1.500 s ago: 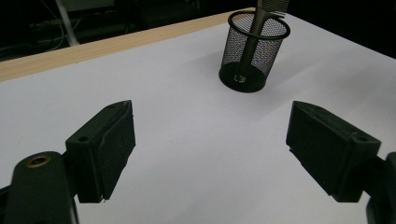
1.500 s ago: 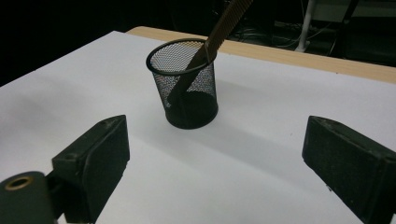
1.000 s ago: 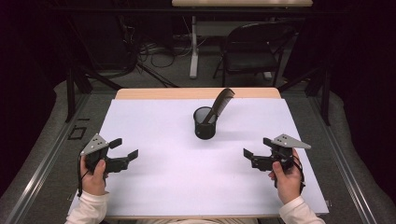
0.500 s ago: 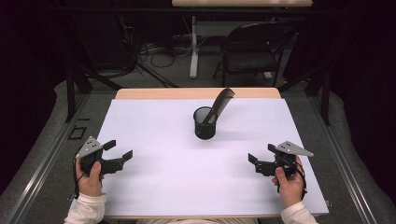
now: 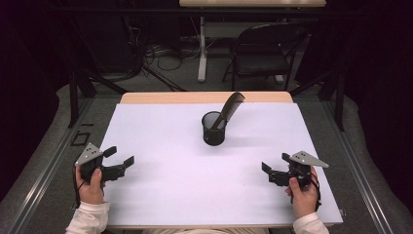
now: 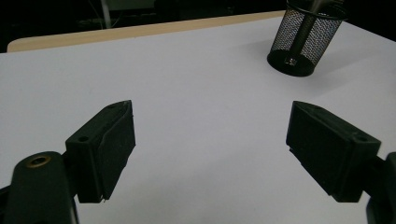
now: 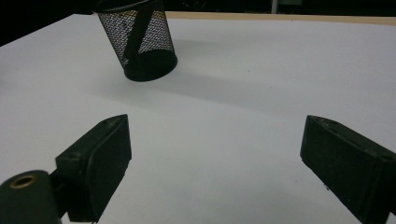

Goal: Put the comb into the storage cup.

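Comb bottom hides inside mesh cup; left tool and right tool gape empty.

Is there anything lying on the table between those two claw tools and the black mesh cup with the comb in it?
No. Only bare white table lies between each hand-held gripper, left and right, and the mesh cup holding the comb. Both stand open and empty.
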Demonstrator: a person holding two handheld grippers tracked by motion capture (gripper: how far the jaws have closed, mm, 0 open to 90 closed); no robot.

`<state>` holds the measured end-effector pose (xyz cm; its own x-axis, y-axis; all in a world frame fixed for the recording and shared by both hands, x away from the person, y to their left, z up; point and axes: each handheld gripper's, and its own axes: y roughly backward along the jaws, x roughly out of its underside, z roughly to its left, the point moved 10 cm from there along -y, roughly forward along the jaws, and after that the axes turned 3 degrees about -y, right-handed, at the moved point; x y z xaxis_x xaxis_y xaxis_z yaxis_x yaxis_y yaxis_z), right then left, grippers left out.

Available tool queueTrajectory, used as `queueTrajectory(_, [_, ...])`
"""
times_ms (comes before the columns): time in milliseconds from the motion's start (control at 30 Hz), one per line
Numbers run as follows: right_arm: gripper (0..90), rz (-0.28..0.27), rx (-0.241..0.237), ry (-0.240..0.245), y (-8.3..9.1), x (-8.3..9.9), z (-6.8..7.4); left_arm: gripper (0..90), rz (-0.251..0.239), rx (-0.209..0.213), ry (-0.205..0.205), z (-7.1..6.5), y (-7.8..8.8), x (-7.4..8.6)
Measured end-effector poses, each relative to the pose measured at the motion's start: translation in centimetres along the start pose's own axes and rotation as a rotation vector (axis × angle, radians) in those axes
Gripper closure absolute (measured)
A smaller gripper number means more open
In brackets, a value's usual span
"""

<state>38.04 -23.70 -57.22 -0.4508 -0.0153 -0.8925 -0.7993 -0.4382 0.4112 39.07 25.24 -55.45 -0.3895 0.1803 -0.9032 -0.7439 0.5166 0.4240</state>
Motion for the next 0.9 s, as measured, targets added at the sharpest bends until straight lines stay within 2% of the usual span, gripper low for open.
queueTrajectory(233, [9.1, 0.003, 0.020, -0.016, 0.2, 0.3, -0.8, 16.0, 0.006, -0.004, 0.002, 0.3, -0.2, 0.4])
queueTrajectory(433, [9.1, 0.007, 0.042, -0.011, 0.2, 0.5, -1.6, 16.1, 0.011, -0.011, 0.003, 0.6, -0.3, 0.6])
queueTrajectory(900, [9.1, 0.010, 0.056, -0.024, 0.0, 0.8, -2.4, 16.1, 0.017, -0.010, 0.003, 0.6, -0.5, 0.8])
